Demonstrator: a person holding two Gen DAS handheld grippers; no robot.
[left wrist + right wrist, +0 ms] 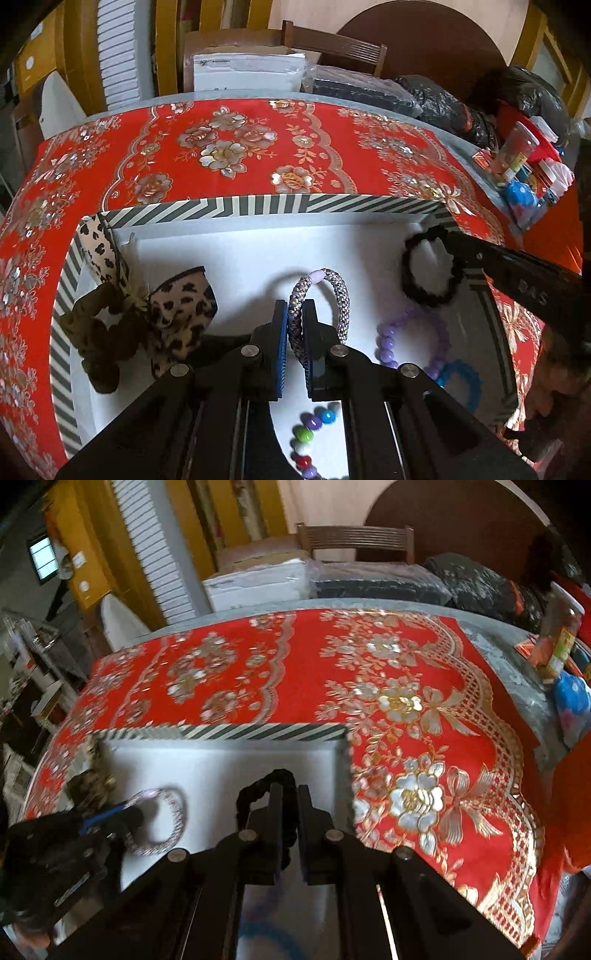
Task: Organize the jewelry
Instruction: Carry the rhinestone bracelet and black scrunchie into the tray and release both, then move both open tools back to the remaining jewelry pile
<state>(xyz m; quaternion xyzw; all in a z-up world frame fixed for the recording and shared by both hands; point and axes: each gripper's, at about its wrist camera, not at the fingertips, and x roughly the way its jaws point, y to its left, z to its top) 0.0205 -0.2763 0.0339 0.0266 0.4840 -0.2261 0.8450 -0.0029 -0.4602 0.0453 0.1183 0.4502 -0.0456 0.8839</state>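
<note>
A white box with a striped rim sits on the red floral tablecloth. My left gripper is shut on a braided silver-grey bracelet and holds it over the box floor. My right gripper is shut on a black scrunchie and holds it over the box's right side; the scrunchie also shows in the left wrist view. In the box lie a leopard-print bow, a purple bead bracelet, a blue ring and a multicoloured bead string.
The striped box rim also shows in the right wrist view. Small toys and packets stand at the table's right edge. A chair, white boxes and black bags stand behind the table.
</note>
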